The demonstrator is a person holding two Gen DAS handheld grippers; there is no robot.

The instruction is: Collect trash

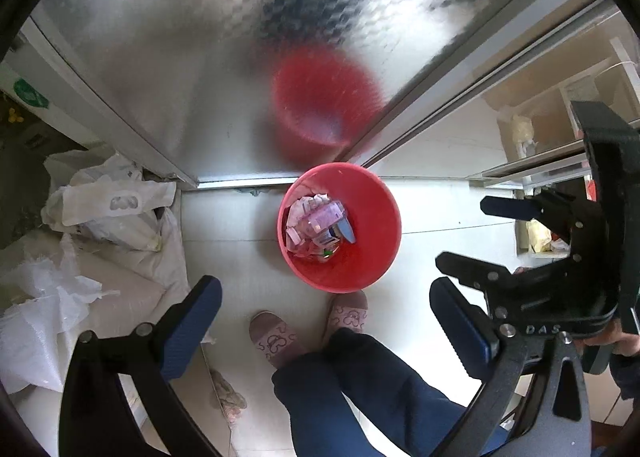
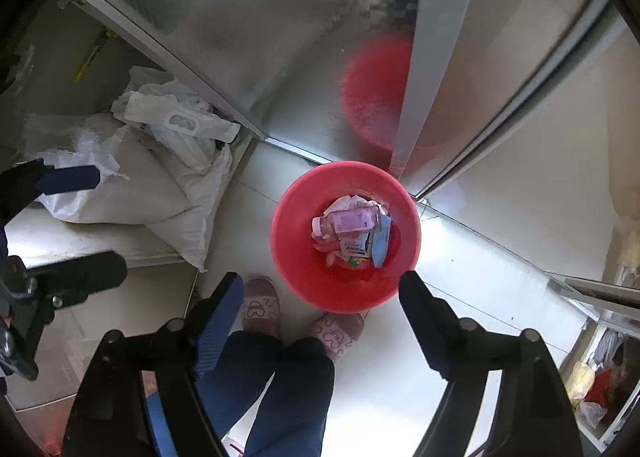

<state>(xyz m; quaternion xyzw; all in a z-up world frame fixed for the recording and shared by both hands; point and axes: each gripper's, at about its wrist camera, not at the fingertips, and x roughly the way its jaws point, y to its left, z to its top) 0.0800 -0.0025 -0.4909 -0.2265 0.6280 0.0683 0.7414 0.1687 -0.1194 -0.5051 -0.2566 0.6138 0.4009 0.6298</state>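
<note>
You see: pink slippers [image 1: 276, 337] near, on white floor [image 1: 240, 257] | white sacks [image 1: 120, 281] piled left | frosted sliding door [image 1: 192, 57] far | shelf [image 1: 536, 169] with bags right | your navy trousers [image 1: 360, 389] nearest.

Glossy white tiled floor [image 1: 248, 281], frosted glass sliding door [image 1: 192, 57], metal frame.

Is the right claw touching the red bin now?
Apart. In the right wrist view the right claw is open and empty, held high above the floor where the red bin stands. Its fingertip only overlaps the rim in the picture.
</note>
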